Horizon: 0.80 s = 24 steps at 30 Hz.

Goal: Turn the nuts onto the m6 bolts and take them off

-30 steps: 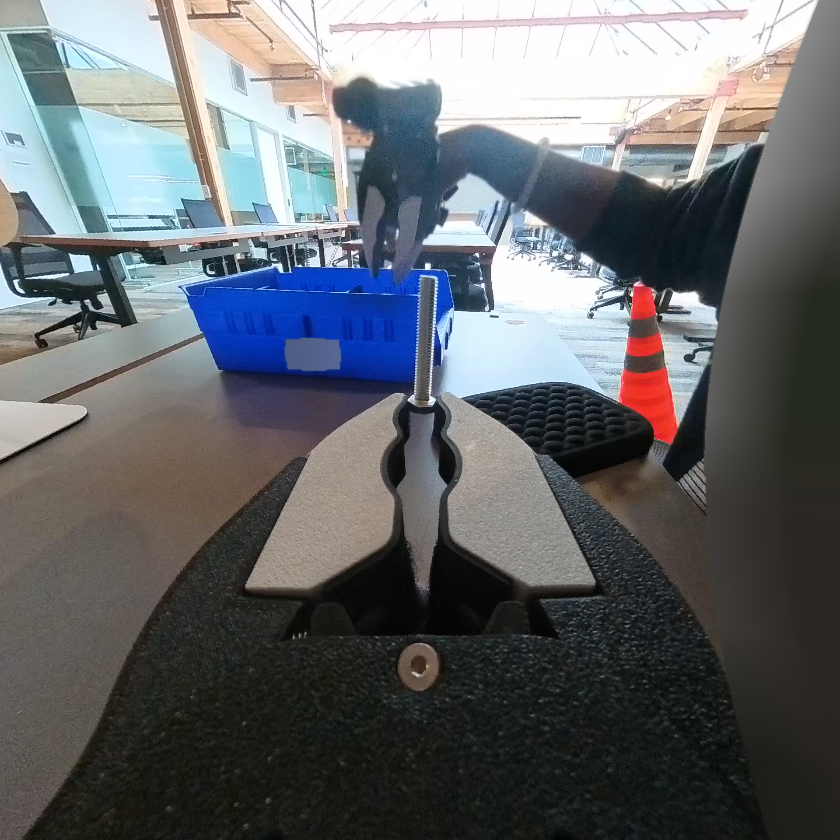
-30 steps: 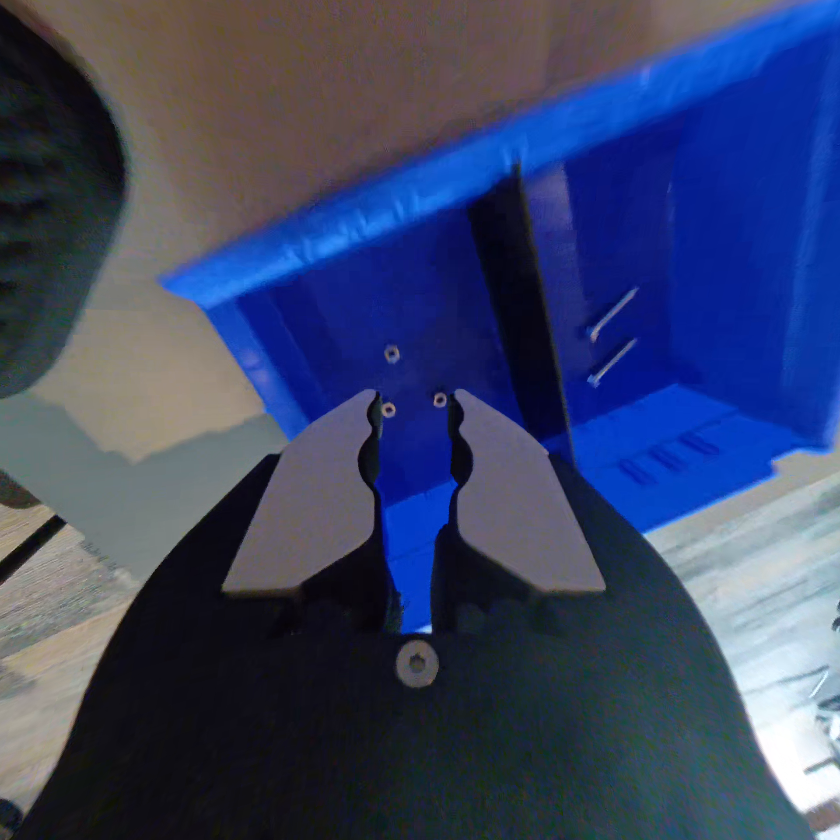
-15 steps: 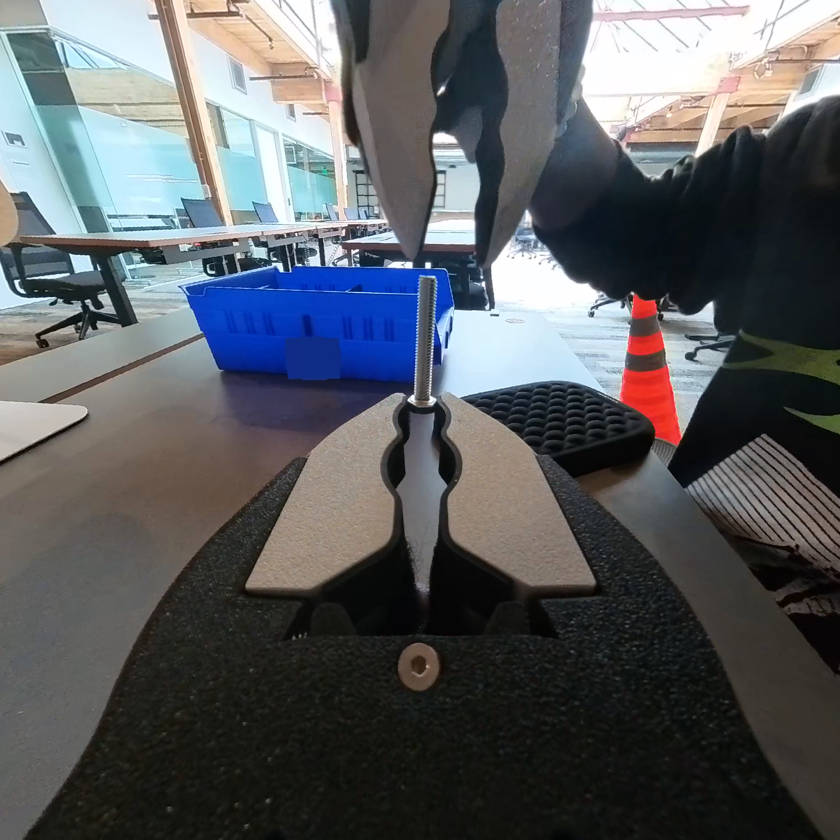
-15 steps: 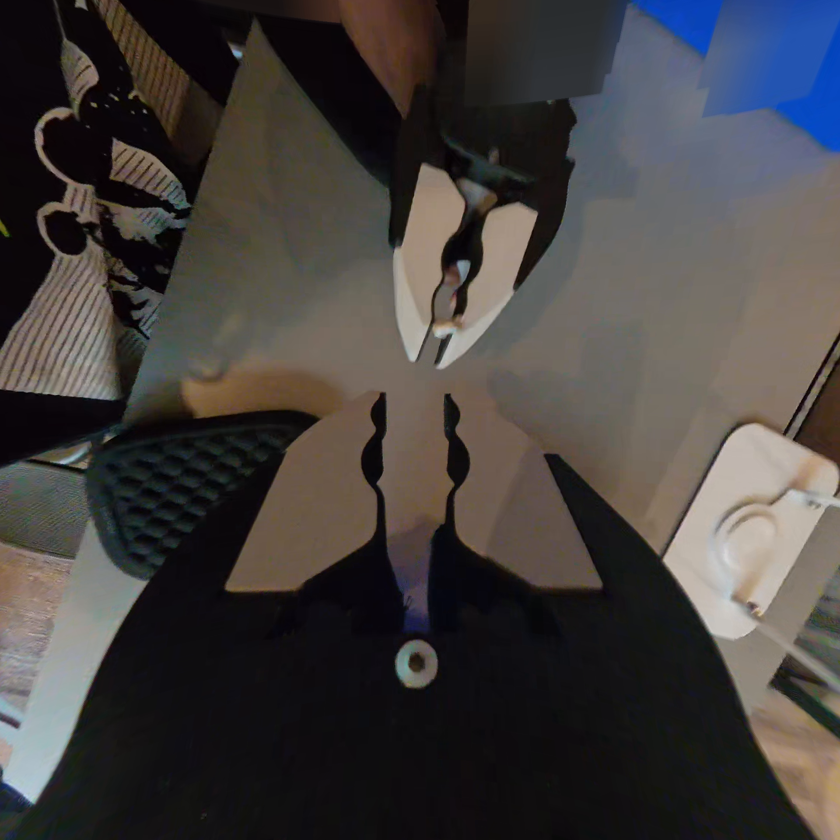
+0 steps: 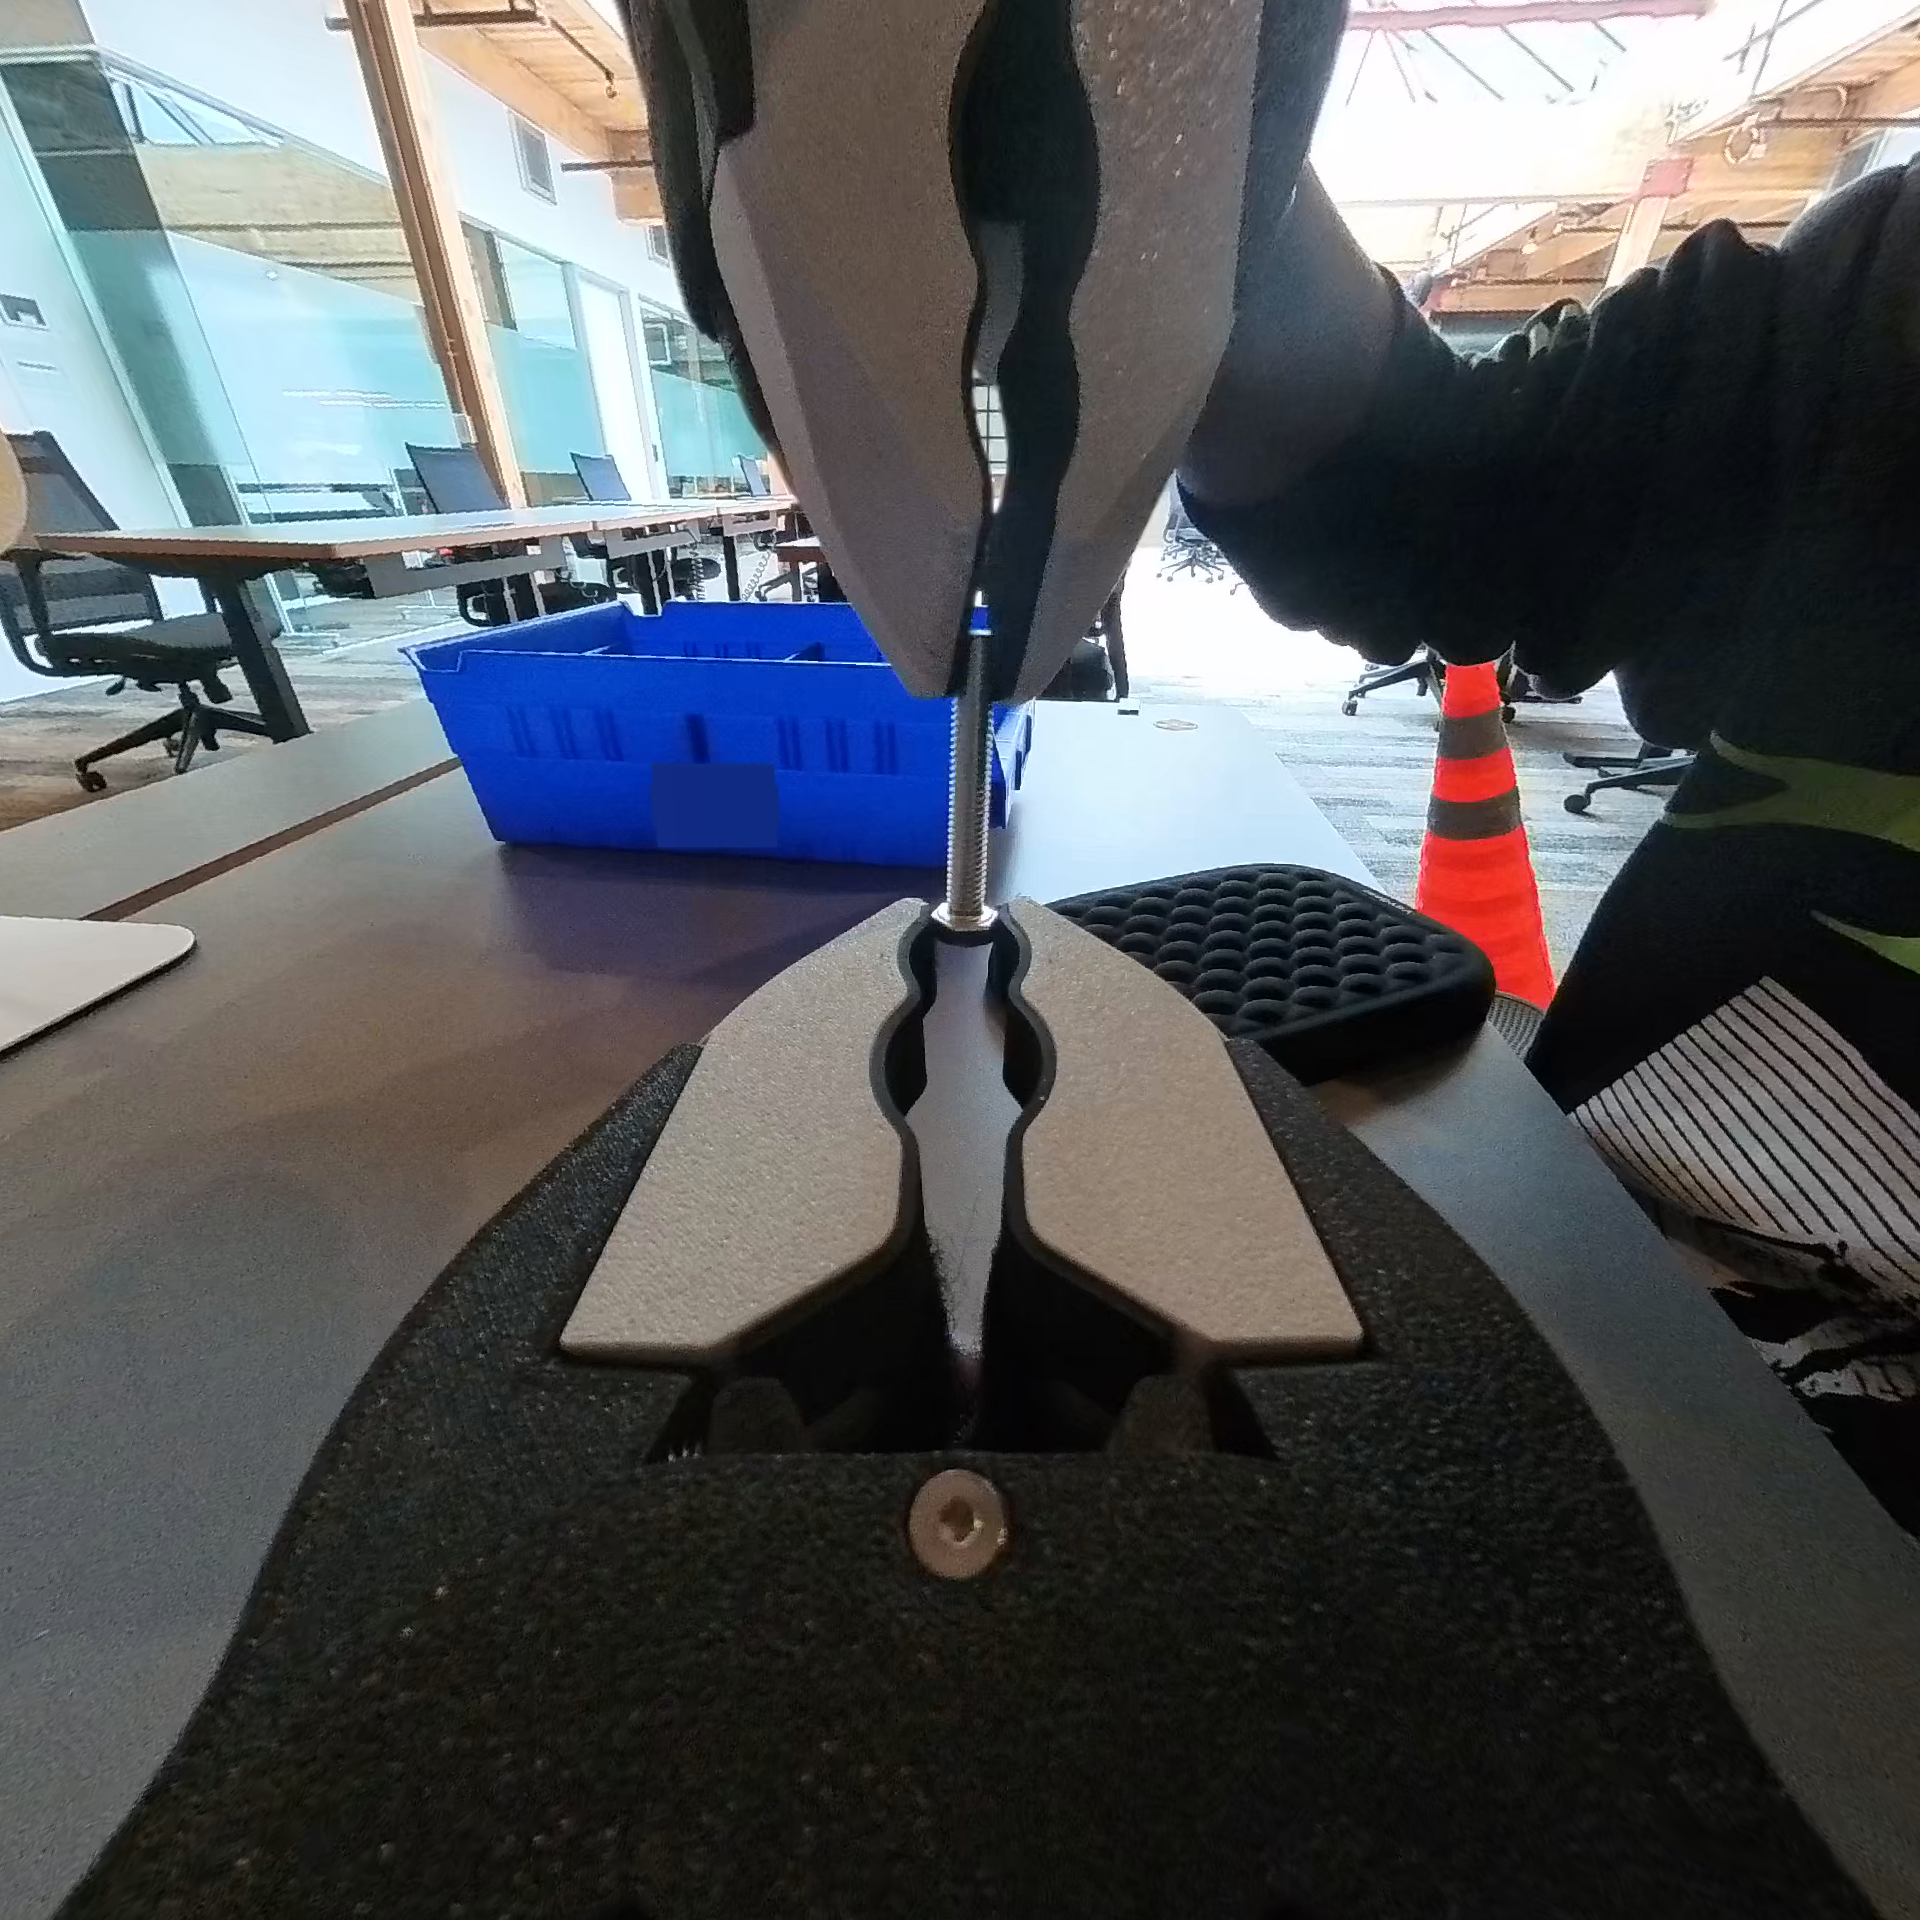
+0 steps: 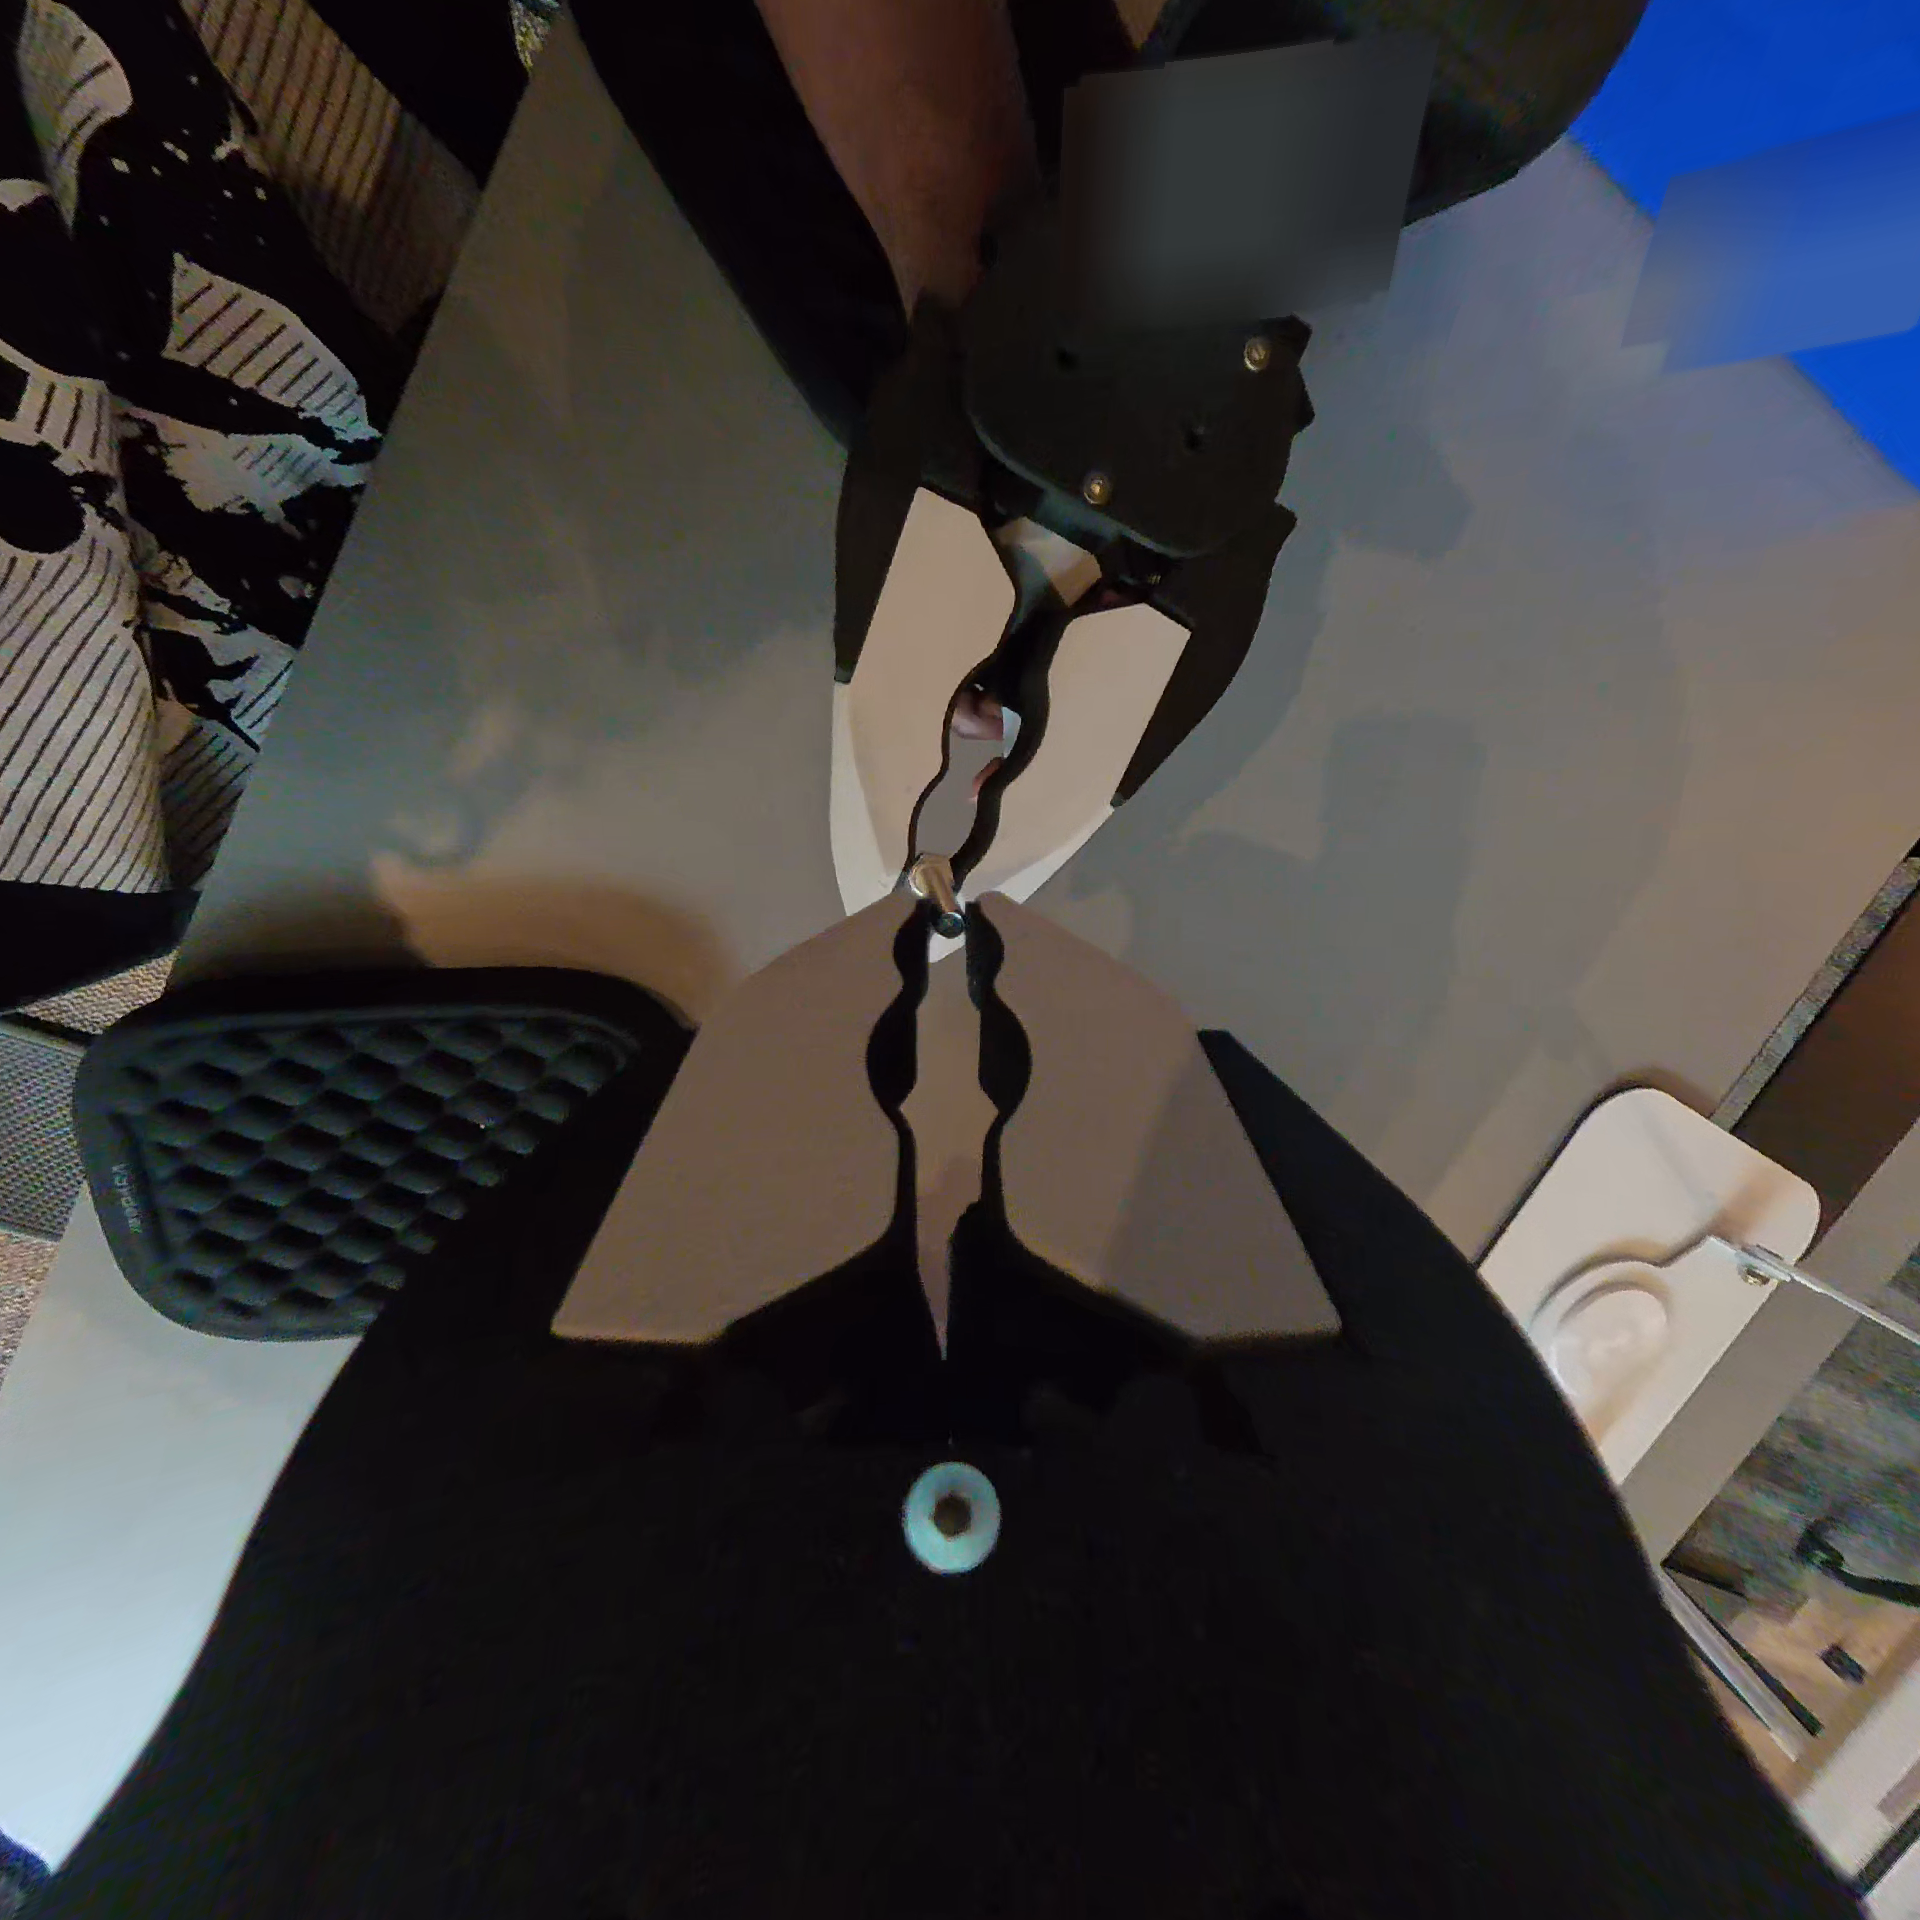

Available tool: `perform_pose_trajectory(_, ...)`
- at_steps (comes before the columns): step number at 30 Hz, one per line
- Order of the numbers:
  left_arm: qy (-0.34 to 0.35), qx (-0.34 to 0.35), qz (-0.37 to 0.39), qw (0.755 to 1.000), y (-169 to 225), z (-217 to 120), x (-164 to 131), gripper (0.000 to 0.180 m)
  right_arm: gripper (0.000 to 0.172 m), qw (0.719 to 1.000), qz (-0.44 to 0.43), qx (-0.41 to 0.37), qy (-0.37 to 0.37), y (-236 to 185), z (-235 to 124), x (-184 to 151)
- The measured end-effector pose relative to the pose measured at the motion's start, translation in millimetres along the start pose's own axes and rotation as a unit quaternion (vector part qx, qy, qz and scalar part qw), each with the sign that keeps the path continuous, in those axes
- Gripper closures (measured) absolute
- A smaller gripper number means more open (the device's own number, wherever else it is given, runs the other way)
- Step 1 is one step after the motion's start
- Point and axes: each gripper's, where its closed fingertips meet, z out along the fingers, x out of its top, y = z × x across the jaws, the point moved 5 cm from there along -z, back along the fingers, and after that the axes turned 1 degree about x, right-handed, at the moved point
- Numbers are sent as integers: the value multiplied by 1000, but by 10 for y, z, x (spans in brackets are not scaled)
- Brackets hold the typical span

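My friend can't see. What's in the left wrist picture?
The left tool grips a silver bolt upright by its head, while the right tool closes on its top from above. Behind are a blue bin and an orange cone.

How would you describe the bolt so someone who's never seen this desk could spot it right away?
Start at the blue bin on the grey desk; nearer the camera than the bin, the left tongs grip a bolt by its head. It is the only thin, silver, threaded rod standing upright, its top between the tips of the right tongs coming down from above.
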Motion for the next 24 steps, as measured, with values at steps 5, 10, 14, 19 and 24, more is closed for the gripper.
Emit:
perform_pose_trajectory(5, 9, -1, -4, 1000, -7, -12, 14, 171, 167, 1000, 1, -2, 5, 4, -21, -16)
perform_pose_trajectory(10, 45, 12, 2, 999, -37, -38, 65, 126, 167, 999, 21, -27, 11, 65, -178, -131)
perform_pose_trajectory(14, 67, 20, 15, 997, -40, -34, 109, 95, 167, 996, 71, -61, 6, 143, -442, -424)
perform_pose_trajectory(19, 67, 28, 28, 997, -53, -61, 127, 103, 167, 978, 169, -117, -40, 207, -830, -1107)
perform_pose_trajectory(24, 61, 44, 36, 996, -94, -77, 123, 102, 167, 932, 293, -186, -99, 164, -1137, -2047)
